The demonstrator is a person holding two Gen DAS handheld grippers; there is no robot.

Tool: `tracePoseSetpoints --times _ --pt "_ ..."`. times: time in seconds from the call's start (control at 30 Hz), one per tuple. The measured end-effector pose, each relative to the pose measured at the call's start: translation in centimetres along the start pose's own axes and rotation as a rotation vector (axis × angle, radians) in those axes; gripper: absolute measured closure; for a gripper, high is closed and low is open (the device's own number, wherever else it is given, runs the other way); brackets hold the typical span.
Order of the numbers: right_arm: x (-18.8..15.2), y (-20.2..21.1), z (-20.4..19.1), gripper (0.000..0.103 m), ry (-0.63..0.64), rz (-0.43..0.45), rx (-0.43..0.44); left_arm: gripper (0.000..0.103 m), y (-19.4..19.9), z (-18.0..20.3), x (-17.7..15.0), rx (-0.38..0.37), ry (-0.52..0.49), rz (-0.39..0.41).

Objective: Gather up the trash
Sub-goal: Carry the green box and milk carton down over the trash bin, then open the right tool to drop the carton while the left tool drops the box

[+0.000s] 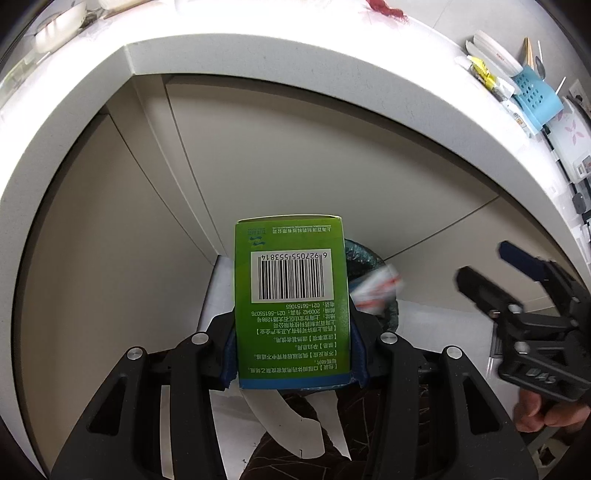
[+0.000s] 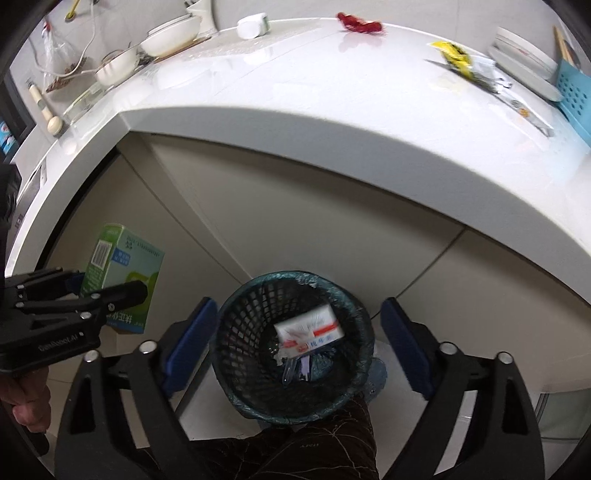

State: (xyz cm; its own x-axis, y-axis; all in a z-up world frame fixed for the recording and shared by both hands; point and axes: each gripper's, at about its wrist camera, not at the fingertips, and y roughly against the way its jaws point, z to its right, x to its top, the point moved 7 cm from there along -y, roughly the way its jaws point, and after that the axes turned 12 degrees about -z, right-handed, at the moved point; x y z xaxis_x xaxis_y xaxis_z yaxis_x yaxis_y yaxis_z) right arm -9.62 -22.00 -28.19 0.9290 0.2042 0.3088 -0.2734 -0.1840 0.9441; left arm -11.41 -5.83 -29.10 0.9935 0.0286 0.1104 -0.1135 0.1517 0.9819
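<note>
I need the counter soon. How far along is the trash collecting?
Done: a white box is in the bin below the open right tongs. In hand: the left tongs grip a green box beside the bin. Left: yellow wrappers and red scraps on the counter.

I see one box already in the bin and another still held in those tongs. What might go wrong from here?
1. The green cardboard box held in the left tongs sits left of the dark mesh wastebasket, not over it; released there, it would likely land on the floor.
2. The open right tongs hover just above the basket's rim and might knock it.
3. The left tongs, swinging across, may bump the right ones.
</note>
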Motion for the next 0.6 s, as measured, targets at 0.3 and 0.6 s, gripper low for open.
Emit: tracePoseSetpoints --times 0.3,0.6 --pt "-1.1 2.2 4.2 0.01 -0.096 0.012 -0.031 0.058 -2.8 2.5 -0.1 -0.003 -0.066 -0.044" --pt "-2.4 3.4 6.8 0.01 -0.155 0.013 -0.056 0.058 -5.4 5.3 0.0 0.004 -0.164 -0.072"
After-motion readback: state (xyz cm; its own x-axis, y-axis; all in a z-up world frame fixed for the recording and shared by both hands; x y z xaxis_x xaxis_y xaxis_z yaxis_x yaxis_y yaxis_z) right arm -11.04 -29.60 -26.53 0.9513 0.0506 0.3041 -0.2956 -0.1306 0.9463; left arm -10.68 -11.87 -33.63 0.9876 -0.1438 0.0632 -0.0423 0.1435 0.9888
